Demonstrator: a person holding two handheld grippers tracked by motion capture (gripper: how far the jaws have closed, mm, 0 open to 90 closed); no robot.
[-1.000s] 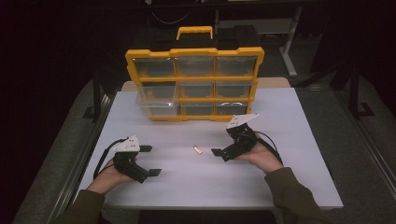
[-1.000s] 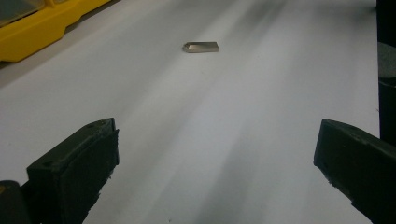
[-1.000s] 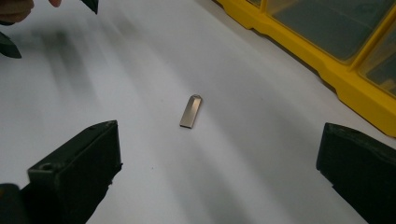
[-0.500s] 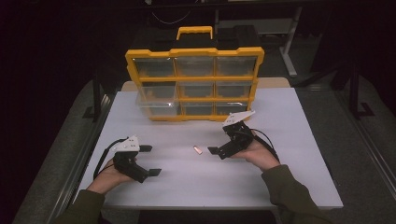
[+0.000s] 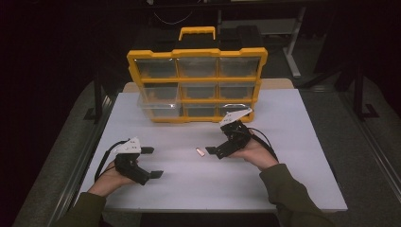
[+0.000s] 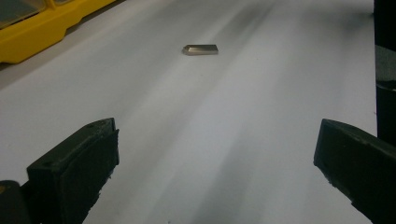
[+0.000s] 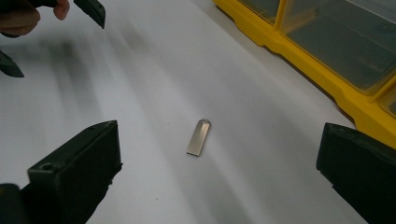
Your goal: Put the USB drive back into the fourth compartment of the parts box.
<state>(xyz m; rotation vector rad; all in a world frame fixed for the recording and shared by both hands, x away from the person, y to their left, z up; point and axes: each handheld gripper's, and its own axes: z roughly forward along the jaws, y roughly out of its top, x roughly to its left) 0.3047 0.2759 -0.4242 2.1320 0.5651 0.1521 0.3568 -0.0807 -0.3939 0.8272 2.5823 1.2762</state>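
I count one metal USB stick, one yellow drawer organizer with nine drawers, and two grippers.

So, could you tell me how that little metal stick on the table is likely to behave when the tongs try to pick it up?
The metal stick lies flat and thin on the smooth white table, so it will probably slide rather than roll. Its low edges give the open right tongs little to grip, so it may slip. It looks rigid and probably light.
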